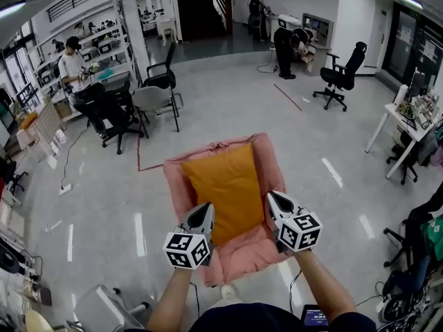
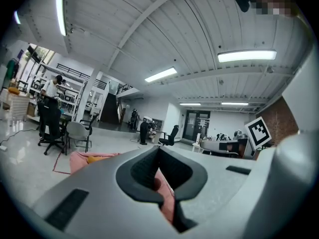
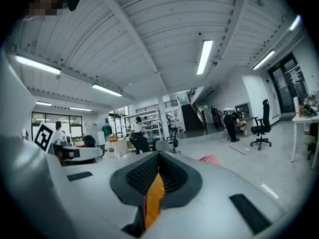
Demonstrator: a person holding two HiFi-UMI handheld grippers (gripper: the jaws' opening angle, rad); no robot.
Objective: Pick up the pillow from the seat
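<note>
While the left tongs [image 1: 203, 211] and right tongs [image 1: 275, 199] sit closed and empty, the pillow [image 1: 225, 189] lies between them on the seat [image 1: 242, 256], its length running straight ahead

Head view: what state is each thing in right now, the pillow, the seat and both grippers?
Pillow: lying flat on the seat, not held.
Seat: on the floor, with the pillow on it.
Left gripper: shut, empty, above the seat's near left side.
Right gripper: shut, empty, above the seat's near right side by the pillow's edge.
</note>
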